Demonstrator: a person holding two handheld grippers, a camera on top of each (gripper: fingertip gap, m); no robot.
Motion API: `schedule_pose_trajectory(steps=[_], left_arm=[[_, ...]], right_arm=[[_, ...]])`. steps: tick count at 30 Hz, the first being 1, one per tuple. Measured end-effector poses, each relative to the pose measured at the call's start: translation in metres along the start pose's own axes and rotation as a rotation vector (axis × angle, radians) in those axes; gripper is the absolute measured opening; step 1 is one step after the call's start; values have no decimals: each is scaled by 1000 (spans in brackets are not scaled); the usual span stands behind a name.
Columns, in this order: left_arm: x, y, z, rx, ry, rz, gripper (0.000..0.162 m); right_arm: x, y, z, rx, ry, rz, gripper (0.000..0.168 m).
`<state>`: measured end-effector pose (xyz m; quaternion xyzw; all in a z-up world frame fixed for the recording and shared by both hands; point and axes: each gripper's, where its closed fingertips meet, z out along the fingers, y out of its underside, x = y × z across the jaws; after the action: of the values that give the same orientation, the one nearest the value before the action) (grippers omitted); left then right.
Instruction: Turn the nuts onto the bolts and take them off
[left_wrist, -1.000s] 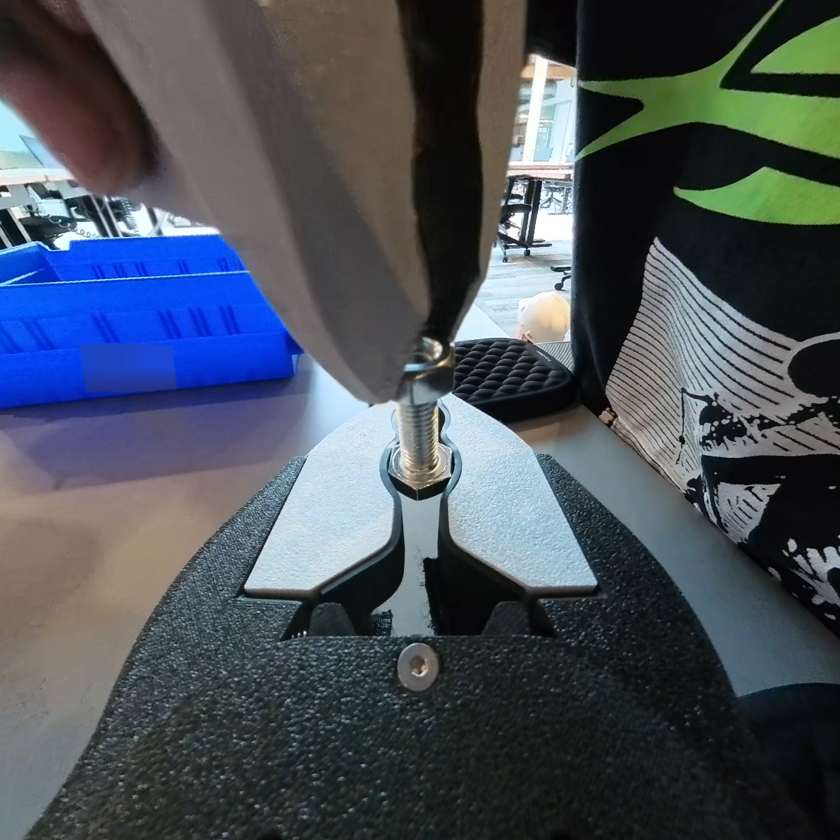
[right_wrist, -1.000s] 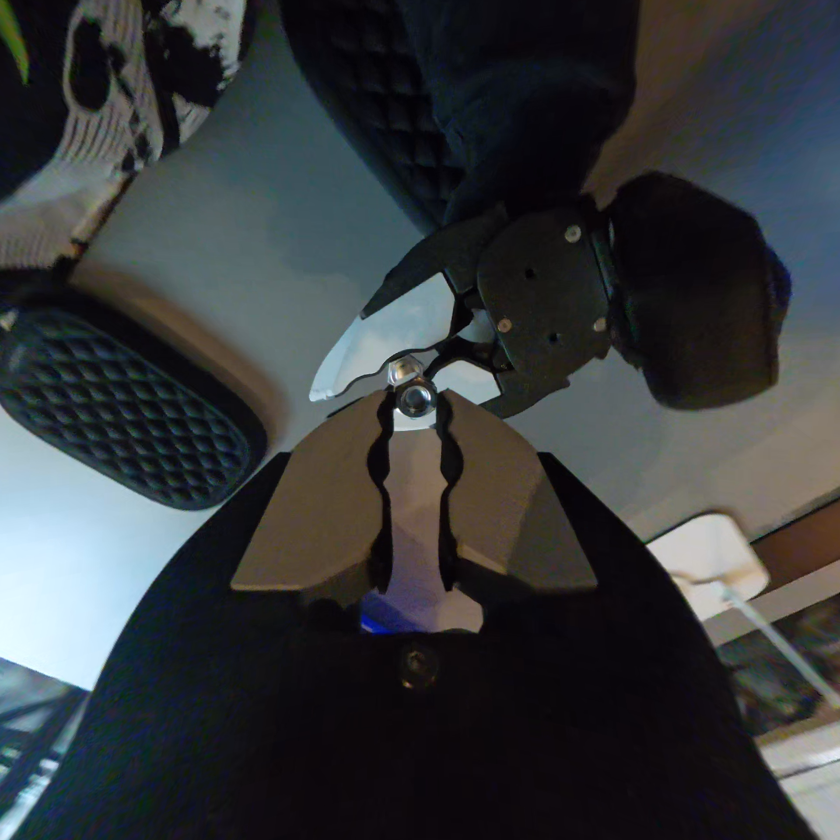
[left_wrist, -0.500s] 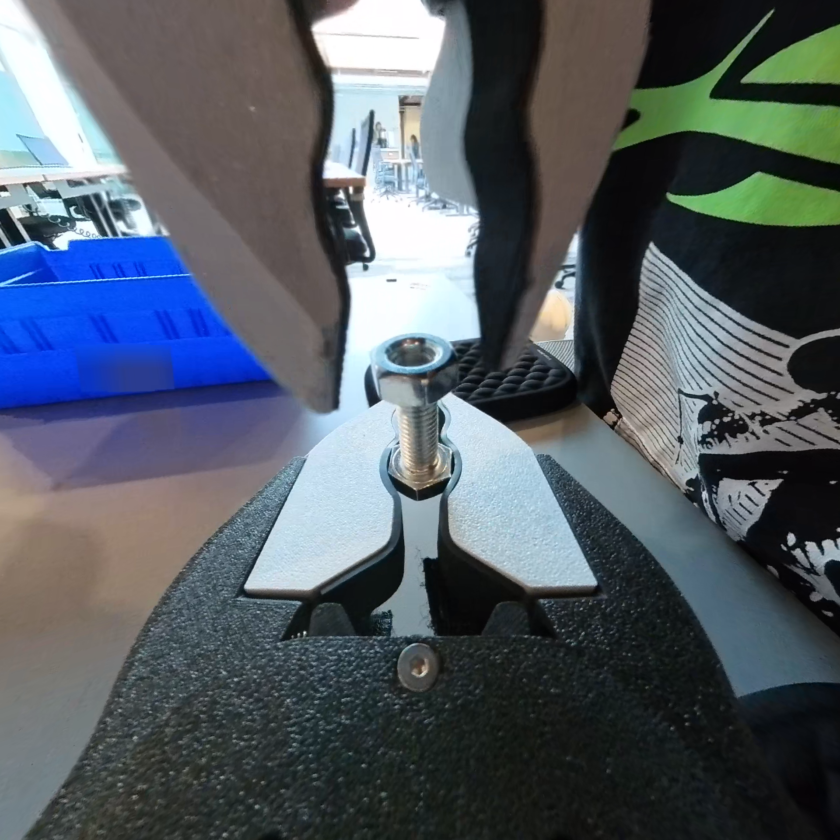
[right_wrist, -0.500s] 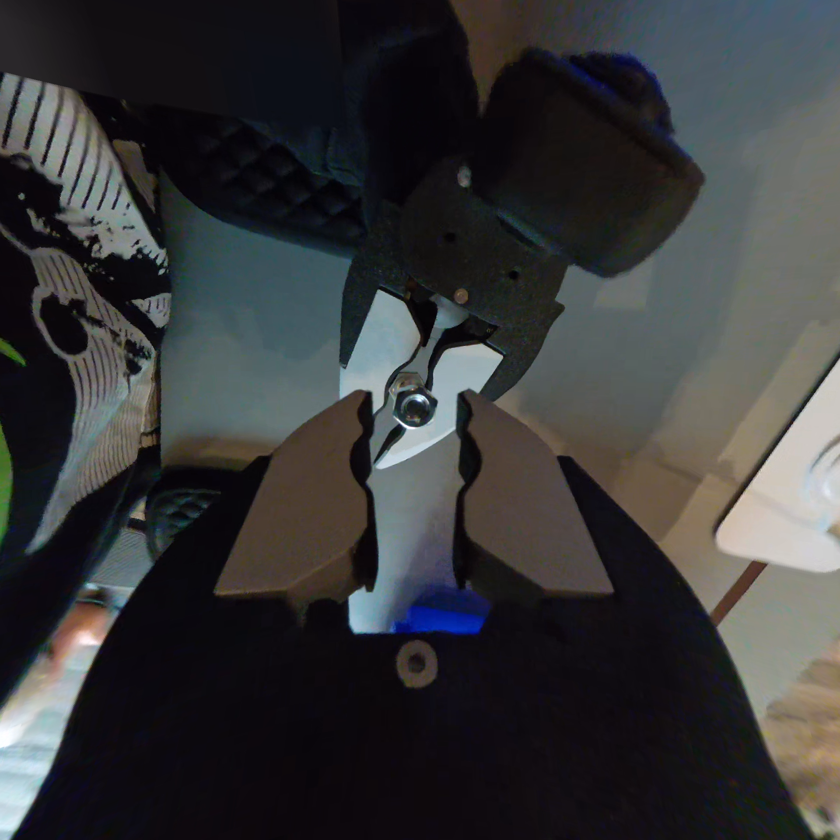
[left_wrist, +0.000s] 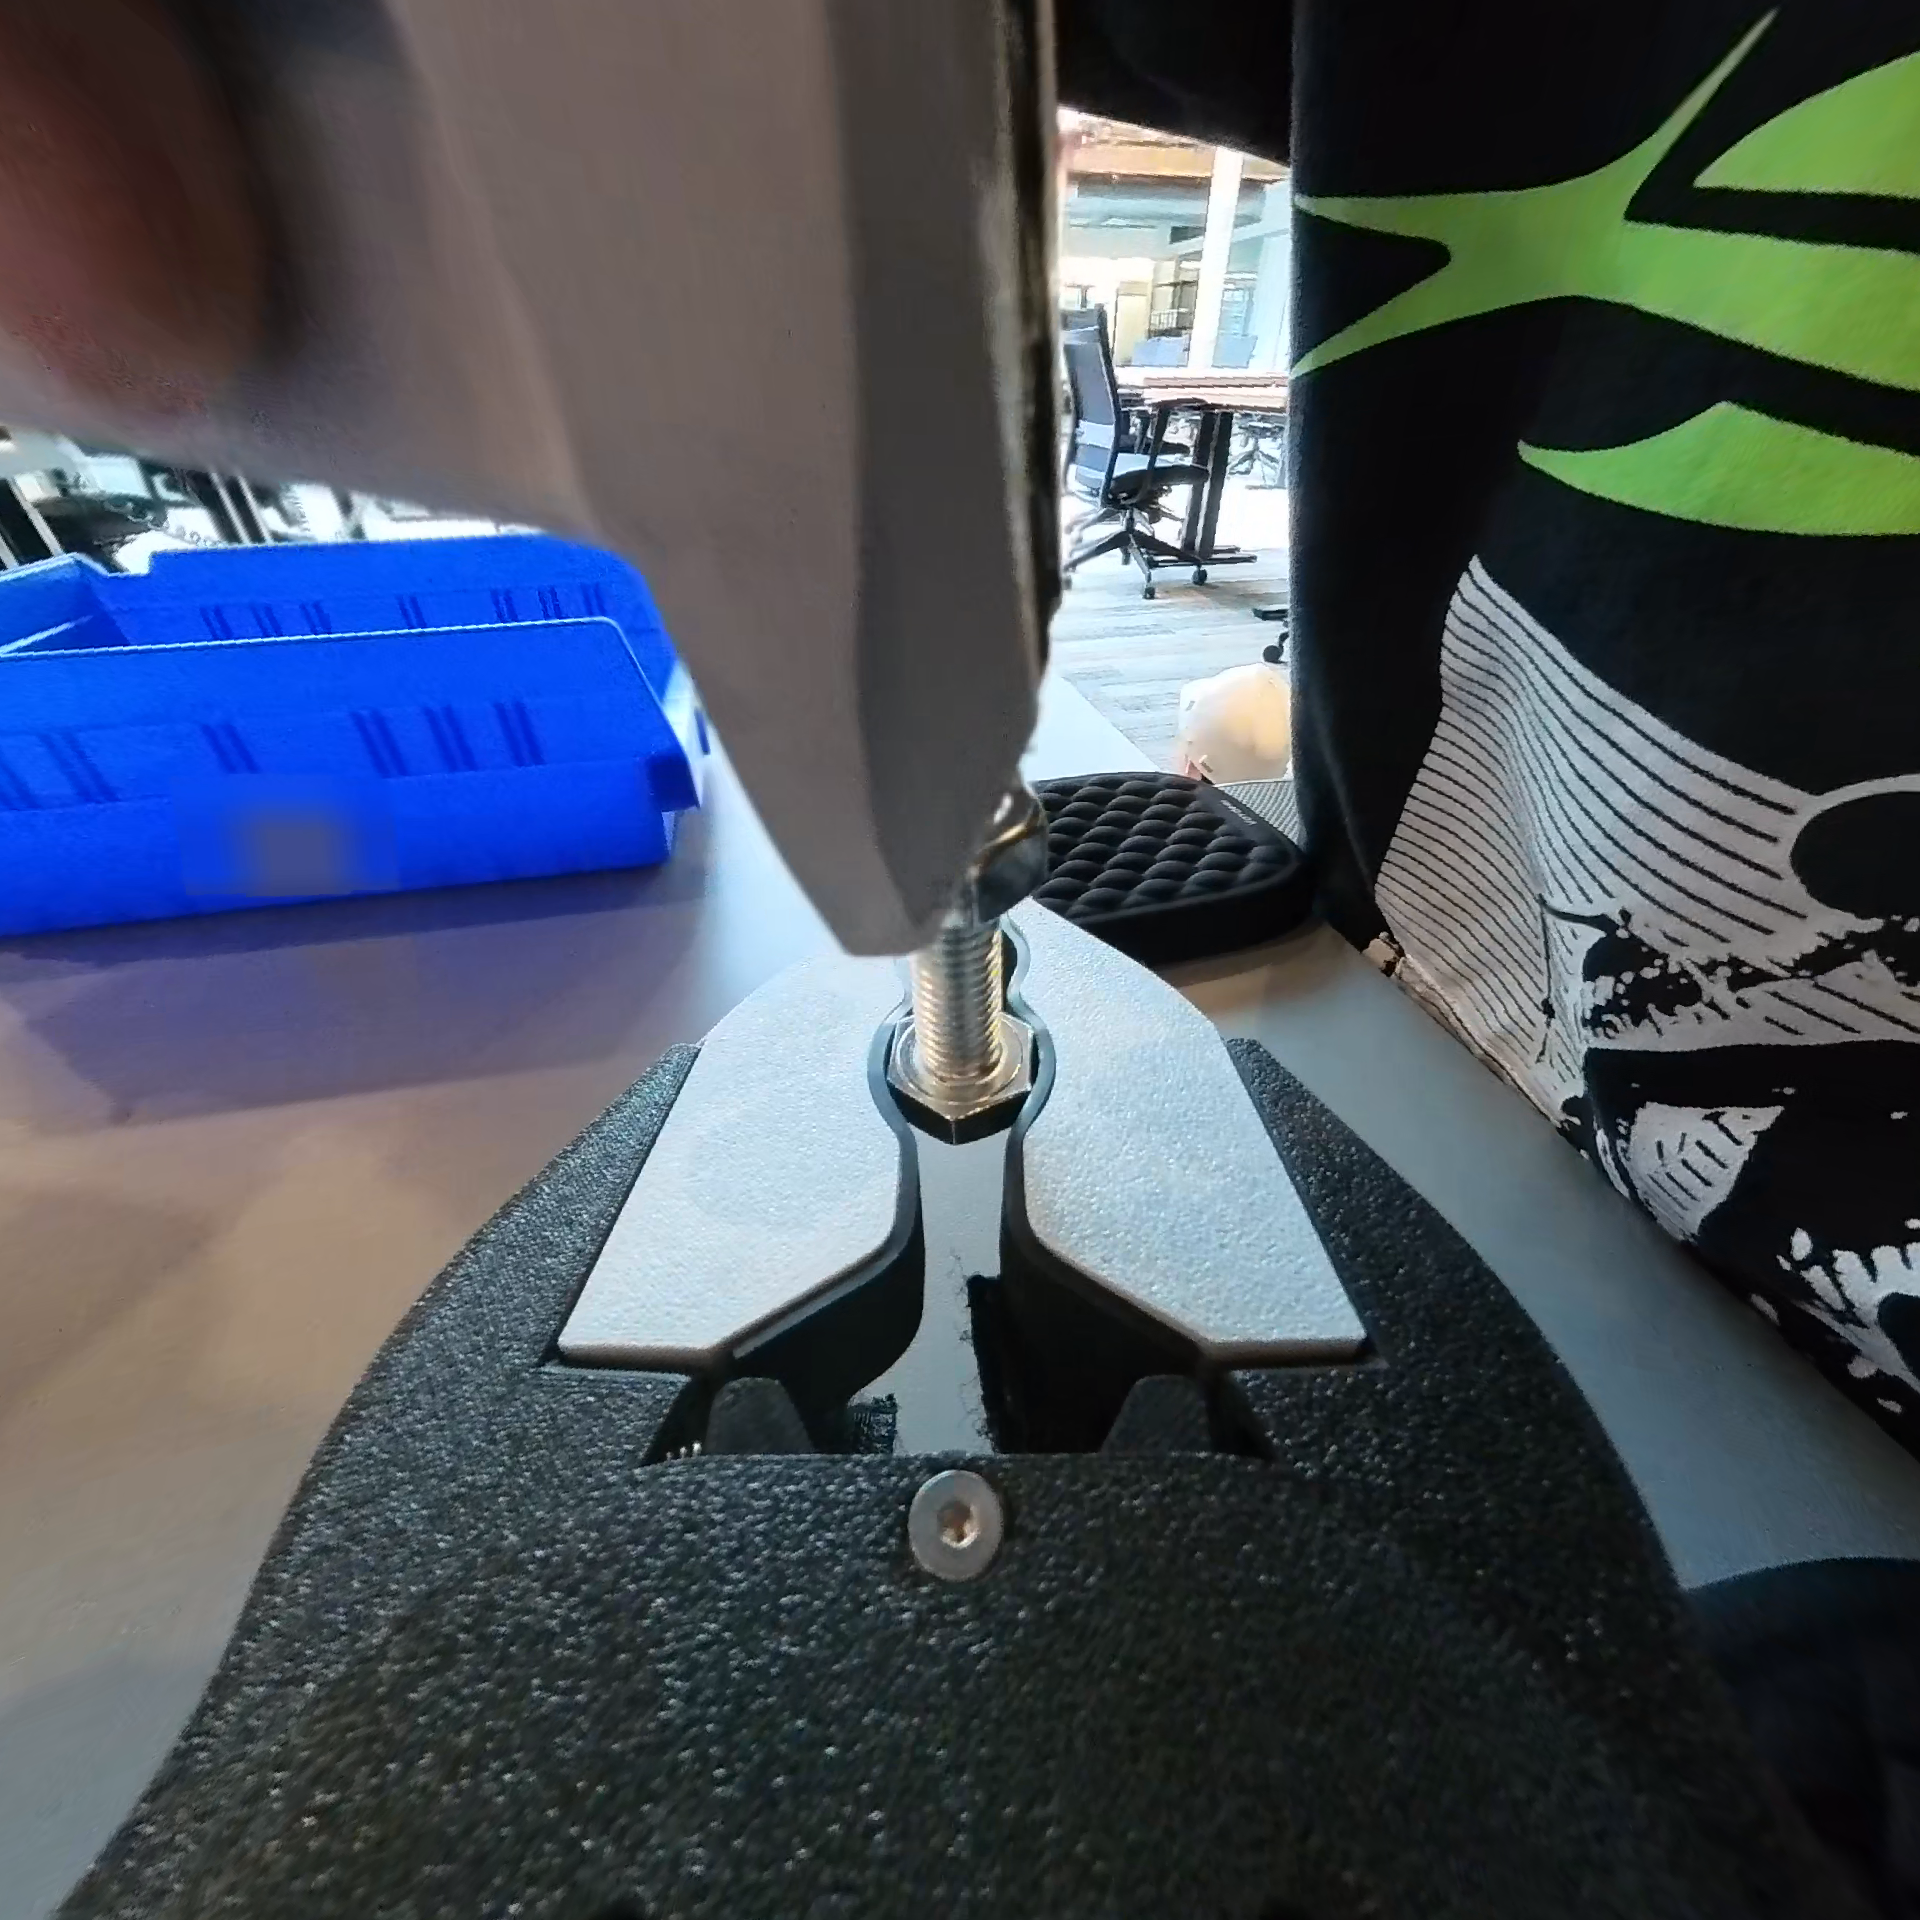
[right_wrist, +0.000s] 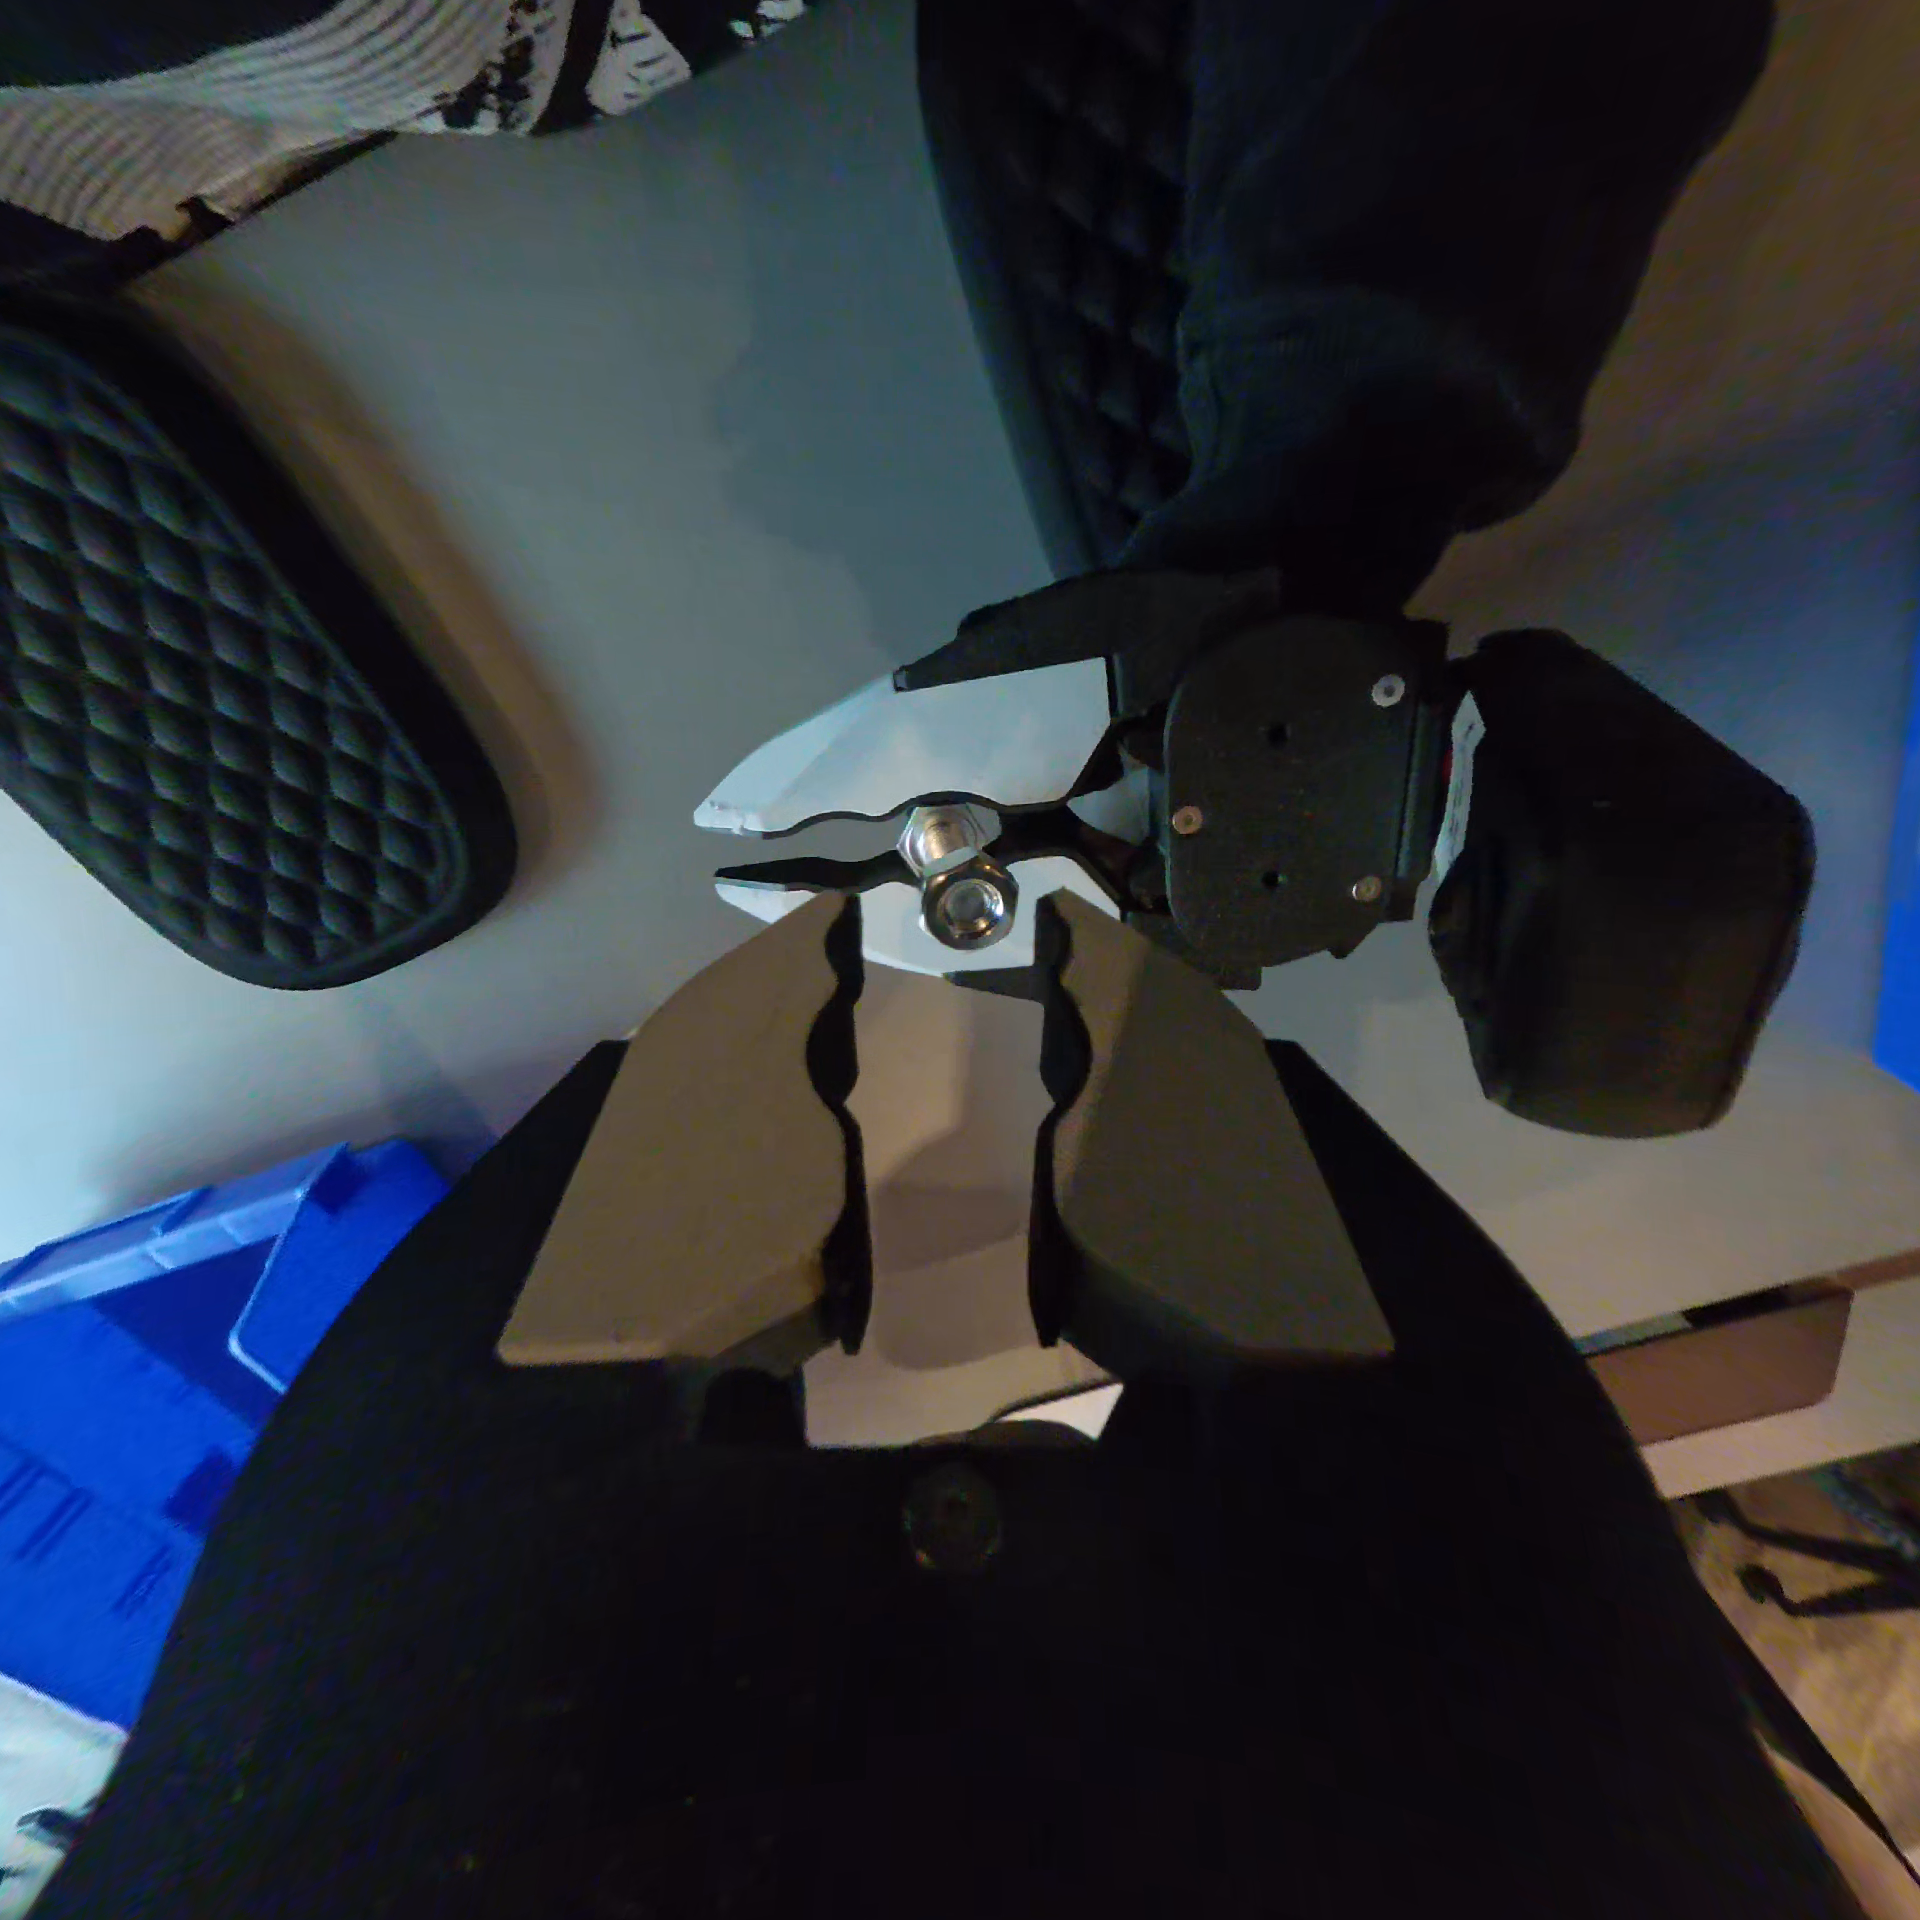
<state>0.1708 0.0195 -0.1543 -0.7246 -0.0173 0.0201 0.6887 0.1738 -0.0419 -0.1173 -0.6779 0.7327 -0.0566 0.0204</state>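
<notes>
Between the tips of the left hand-held gripper (left_wrist: 961, 1029), clamped tight, stood the bolt (left_wrist: 954, 1003), gripped at its lower hex. At twelve o'clock on its threads sat the nut (right_wrist: 964, 908), with the right hand-held gripper (right_wrist: 948, 925) parted just around it, above the grey counter (left_wrist: 312, 1091); a blue bin (left_wrist: 312, 748) lay at ten o'clock.

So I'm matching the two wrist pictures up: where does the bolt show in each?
Left wrist view: bolt stands upright at centre, its lower hex clamped in the left hand-held gripper.
Right wrist view: bolt seen end-on, just above centre.
Shared landmark: blue bin, at left in both.
</notes>
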Motion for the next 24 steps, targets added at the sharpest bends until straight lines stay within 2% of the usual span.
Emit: schedule_pose_trajectory(steps=[4, 9, 15, 19, 21, 24], left_arm=[[0, 0, 0, -2, 1, 1, 10], [-1, 0, 0, 1, -4, 1, 10], [0, 0, 0, 0, -5, 3, 10], [0, 0, 0, -1, -4, 4, 10], [0, 1, 0, -4, -5, 3, 10], [-1, 0, 0, 0, -6, 3, 10]], right_arm=[[2, 1, 1, -2, 6, -4, 18], [3, 2, 1, -12, 26, 134, 17], [2, 2, 1, -38, 57, 541, 18], [0, 2, 2, -19, 58, 937, 17], [-1, 2, 2, -4, 64, 1023, 17], [0, 1, 2, -2, 81, 1044, 17]])
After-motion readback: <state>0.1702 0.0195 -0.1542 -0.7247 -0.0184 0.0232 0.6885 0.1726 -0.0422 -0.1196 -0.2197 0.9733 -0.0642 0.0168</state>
